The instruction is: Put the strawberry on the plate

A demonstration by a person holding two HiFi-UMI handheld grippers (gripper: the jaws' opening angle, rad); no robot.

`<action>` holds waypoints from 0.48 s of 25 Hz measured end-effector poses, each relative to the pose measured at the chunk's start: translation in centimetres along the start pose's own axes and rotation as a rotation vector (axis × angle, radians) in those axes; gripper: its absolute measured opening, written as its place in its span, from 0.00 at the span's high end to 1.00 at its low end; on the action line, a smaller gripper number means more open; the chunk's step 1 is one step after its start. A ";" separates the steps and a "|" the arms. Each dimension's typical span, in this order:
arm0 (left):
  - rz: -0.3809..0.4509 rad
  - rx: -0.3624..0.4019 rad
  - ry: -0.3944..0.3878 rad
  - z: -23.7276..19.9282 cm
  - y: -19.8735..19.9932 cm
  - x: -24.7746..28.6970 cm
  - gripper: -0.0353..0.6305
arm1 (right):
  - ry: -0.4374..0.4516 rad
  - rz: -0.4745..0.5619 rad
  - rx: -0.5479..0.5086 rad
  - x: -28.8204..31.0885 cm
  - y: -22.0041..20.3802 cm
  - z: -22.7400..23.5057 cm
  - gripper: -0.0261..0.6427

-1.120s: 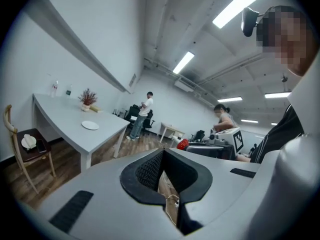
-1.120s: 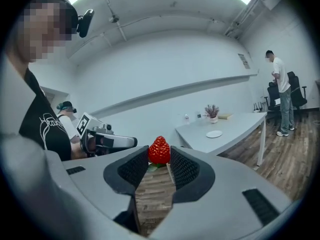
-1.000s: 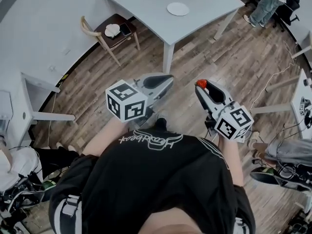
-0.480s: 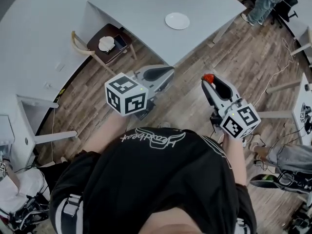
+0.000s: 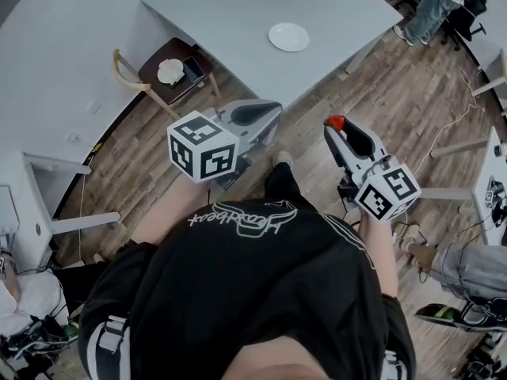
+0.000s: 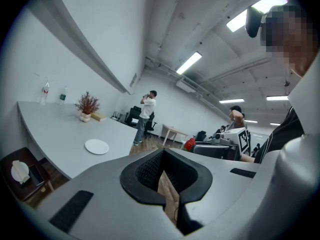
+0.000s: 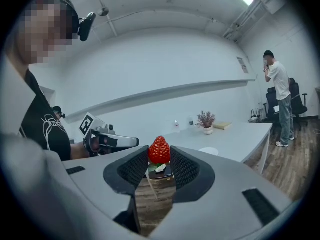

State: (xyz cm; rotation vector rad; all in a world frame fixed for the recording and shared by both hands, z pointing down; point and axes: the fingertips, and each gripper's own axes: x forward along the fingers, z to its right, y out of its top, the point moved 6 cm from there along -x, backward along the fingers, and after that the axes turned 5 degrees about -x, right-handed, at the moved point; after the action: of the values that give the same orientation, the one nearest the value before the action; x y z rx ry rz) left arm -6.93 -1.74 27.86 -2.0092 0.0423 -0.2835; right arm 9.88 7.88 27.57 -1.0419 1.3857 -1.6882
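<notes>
1. The right hand-held gripper (image 5: 337, 129) pinches the strawberry (image 7: 159, 150) between its two dark pads. The red tip stands up above the pads. The green leaves sit low in the gap, partly shaded.
2. In the head view only a small red spot shows at that gripper's far end; the jaw bodies cover the rest of the fruit.
3. The left hand-held gripper (image 6: 162, 166) has its pads pressed together at the tips with nothing between them. Wooden floor shows through the narrow wedge behind the tips.
4. The strawberry is held in the air over the floor, well apart from the white plate (image 5: 288, 36).
5. The plate lies on the grey counter (image 5: 230, 10). In the right gripper view the jaw's rim hides its near edge.
6. A pale object at the counter's far edge is cut off by the top of the head view and cannot be made out.
7. The person's black shirt (image 5: 245, 291) covers both elbows and most of the floor below.
8. A chair (image 5: 170, 66) beside the counter carries a pale thing and a dark flat thing, both too small to tell.
</notes>
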 end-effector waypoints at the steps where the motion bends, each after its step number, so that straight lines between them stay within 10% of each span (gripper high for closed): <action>1: 0.000 0.002 0.006 -0.2 0.1 0.1 0.94 | 0.008 0.001 0.001 0.4 -0.1 0.3 0.77; 12: 0.008 -0.018 0.084 -5.7 2.1 3.6 0.94 | 0.087 0.017 0.005 6.4 0.8 6.3 0.77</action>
State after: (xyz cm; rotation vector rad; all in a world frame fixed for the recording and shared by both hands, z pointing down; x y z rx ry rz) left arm -4.45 -8.21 29.01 -2.0138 0.1069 -0.3637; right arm 12.90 -0.63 28.40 -0.9609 1.4404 -1.7418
